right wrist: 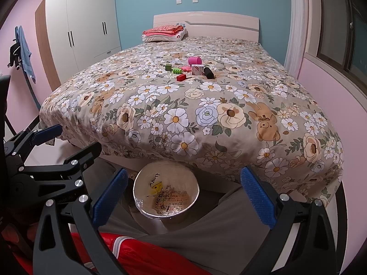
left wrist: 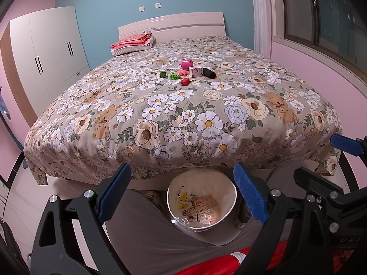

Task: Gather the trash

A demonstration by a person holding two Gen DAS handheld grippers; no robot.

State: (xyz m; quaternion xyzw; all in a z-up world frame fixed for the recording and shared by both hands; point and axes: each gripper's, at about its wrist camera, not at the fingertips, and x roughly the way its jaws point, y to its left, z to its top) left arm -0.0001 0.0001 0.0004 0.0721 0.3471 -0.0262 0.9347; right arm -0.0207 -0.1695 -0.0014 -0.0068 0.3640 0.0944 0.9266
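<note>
Both grippers hang side by side above the person's grey-clad legs (left wrist: 142,224), fingers spread wide, empty: left gripper (left wrist: 183,192) left of right gripper (right wrist: 183,197), both pointing forward.

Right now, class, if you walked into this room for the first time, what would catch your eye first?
The flowered bedspread fills the view, with a small cluster of bright things mid-bed, led by a pink cup and a red block. Below the bed's foot stands a bag-lined bin, framed by the open jaws of both grippers.
</note>
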